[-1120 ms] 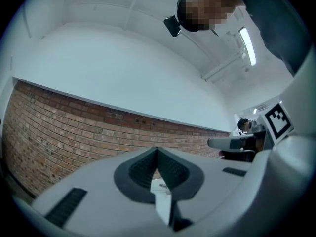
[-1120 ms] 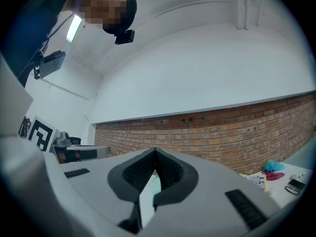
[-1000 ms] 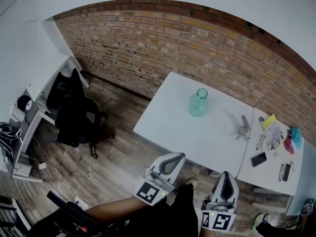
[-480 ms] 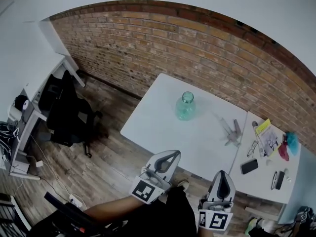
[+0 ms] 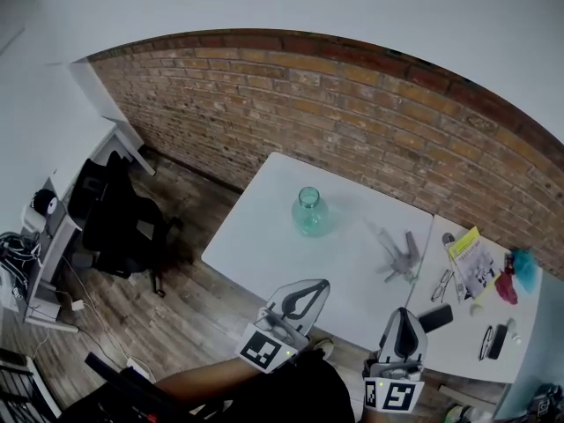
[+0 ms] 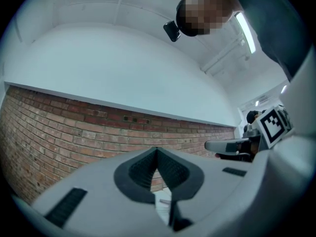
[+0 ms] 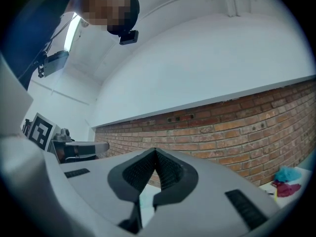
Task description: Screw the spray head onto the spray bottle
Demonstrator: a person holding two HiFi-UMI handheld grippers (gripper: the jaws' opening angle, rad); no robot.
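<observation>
A clear green glass bottle (image 5: pixel 308 212) stands upright and uncapped on the white table (image 5: pixel 264 236). To its right a grey spray head (image 5: pixel 398 256) lies on its side, blurred. My left gripper (image 5: pixel 313 285) and right gripper (image 5: pixel 404 314) are held level at the table's near edge, well short of both objects. Each is shut with nothing between its jaws. In the left gripper view my left gripper (image 6: pixel 157 150) points at the brick wall (image 6: pixel 74 127); the right gripper (image 7: pixel 155 152) does likewise in its own view. Neither gripper view shows the bottle.
A second white table (image 5: pixel 467 337) adjoins on the right, carrying a phone (image 5: pixel 435 317), glasses (image 5: pixel 441 285), a yellow booklet (image 5: pixel 471 254) and a teal and red cloth (image 5: pixel 515 276). A black office chair (image 5: pixel 119 223) and a desk (image 5: pixel 53 210) stand at left on the wooden floor.
The view has advanced toward the table: the bottle and spray head have slid left and lower in the head view, and both grippers now reach the table's near edge.
</observation>
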